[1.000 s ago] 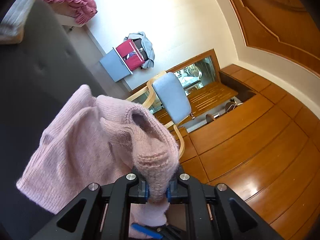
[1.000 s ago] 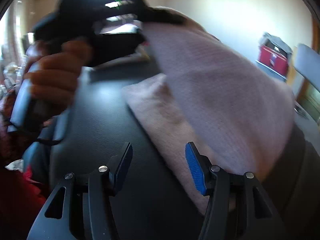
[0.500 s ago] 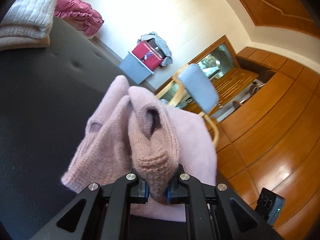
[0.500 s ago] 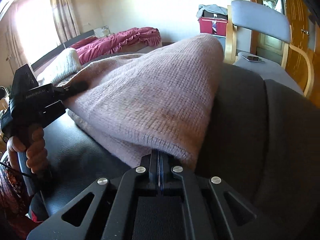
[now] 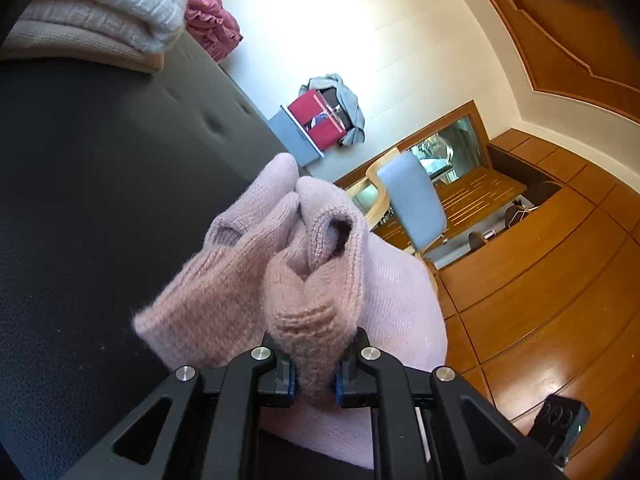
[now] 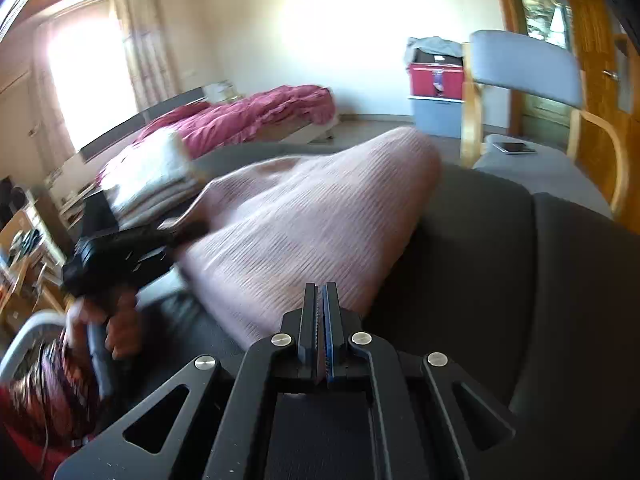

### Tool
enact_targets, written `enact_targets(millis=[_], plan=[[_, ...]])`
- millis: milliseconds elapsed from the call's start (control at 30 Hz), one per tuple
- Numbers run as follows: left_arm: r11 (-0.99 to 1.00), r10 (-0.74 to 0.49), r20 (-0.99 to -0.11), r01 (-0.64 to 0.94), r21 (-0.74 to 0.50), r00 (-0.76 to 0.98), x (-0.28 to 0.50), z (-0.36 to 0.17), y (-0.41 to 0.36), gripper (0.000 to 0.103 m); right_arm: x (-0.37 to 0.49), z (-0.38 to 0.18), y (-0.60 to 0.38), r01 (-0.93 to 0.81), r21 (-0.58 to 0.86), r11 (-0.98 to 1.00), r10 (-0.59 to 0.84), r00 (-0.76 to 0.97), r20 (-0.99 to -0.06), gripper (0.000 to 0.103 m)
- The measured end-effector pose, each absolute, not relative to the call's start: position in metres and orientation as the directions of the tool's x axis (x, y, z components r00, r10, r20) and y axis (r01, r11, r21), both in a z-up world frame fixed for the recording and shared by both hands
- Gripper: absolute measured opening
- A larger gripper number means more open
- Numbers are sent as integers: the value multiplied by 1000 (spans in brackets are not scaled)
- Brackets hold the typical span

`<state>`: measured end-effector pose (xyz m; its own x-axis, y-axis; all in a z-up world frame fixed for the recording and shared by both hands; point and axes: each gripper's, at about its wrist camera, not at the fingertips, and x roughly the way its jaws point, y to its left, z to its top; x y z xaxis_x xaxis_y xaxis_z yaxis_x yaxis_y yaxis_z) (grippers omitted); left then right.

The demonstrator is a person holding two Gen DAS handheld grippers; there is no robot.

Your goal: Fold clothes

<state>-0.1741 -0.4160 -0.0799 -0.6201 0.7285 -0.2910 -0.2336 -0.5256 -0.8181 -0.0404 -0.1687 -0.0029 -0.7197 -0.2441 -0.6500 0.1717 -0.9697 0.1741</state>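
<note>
A pink knit sweater [image 5: 304, 280] hangs bunched between both grippers over a black leather surface [image 5: 88, 184]. My left gripper [image 5: 315, 376] is shut on a thick ribbed fold of it. In the right wrist view the sweater [image 6: 312, 216] stretches from my right gripper [image 6: 321, 320], whose jaws are closed on its near edge, to the left gripper [image 6: 120, 256] held in a hand at the left. The sweater is blurred by motion.
A stack of folded white and beige knits [image 5: 104, 12] [image 6: 152, 184] lies on the black surface. A grey chair [image 6: 524, 68] with a phone [image 6: 514, 147] on its seat stands at the right. A bed with a red cover [image 6: 248, 116] and a red box [image 6: 436, 76] are behind.
My right gripper closed on the sweater's edge one second ago and has stayed shut. The left gripper has carried its fold lower and leftward towards the folded stack, stretching the sweater.
</note>
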Motion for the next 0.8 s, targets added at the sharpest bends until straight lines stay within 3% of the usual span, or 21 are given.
enact_targets(millis=[100, 133, 200, 400, 633, 800], plan=[[-474, 744, -215, -272, -837, -633, -168, -81, -424, 11, -54, -22, -186, 224, 107, -969, -230, -650, -724, 3], [-439, 751, -176, -282, -853, -637, -166, -83, -430, 11, -55, -30, -195, 250, 27, -968, -186, -638, -747, 2], [-391, 753, -140, -265, -882, -643, -167, -88, -439, 11, -55, -32, -201, 261, -44, -964, -143, -654, -743, 2], [-362, 740, -130, -229, -904, -660, -167, -97, -448, 11, -47, -6, -176, 280, 173, -944, -320, -657, -683, 2], [-353, 744, -131, -219, -910, -655, -170, -99, -450, 11, -39, -23, -235, 445, 67, -893, -348, -587, -731, 6], [-358, 746, -138, -216, -908, -651, -169, -98, -448, 11, -42, -31, -228, 355, -54, -933, -189, -614, -766, 6]])
